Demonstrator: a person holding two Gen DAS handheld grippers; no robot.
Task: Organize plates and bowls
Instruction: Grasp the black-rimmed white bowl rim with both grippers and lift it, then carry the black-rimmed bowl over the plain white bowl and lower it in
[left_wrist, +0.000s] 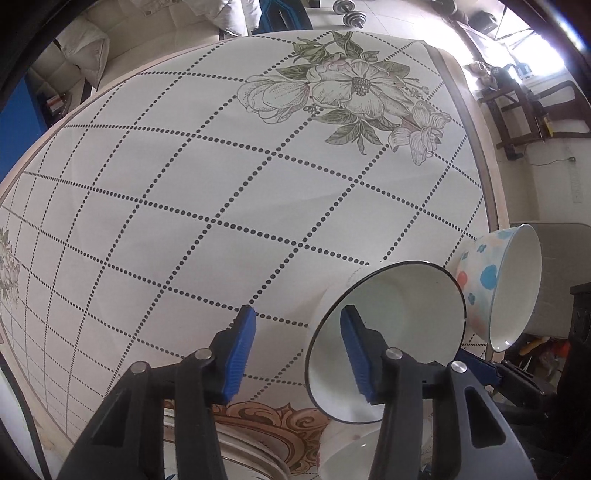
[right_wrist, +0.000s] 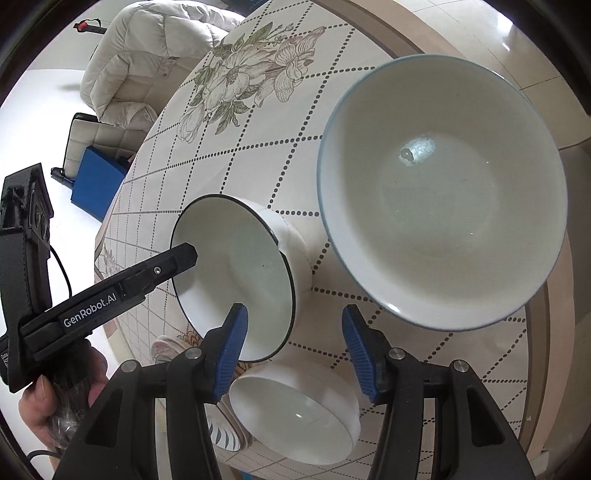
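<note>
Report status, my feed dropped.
Left gripper open, one finger inside black-rimmed bowl. Right gripper open, empty. Blue-rimmed bowl and small white bowl close by.

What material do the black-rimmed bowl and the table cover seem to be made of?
The black-rimmed bowl looks like glazed ceramic, perhaps enamel: smooth white walls, soft sheen, thin dark rim line. The table cover looks like printed vinyl or oilcloth: flat, faintly glossy, with printed dots and flowers. Neither is certain.

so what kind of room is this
Probably a home living or dining room: a round table with a floral tablecloth, a cream sofa beside it, dumbbells on the tiled floor.
</note>
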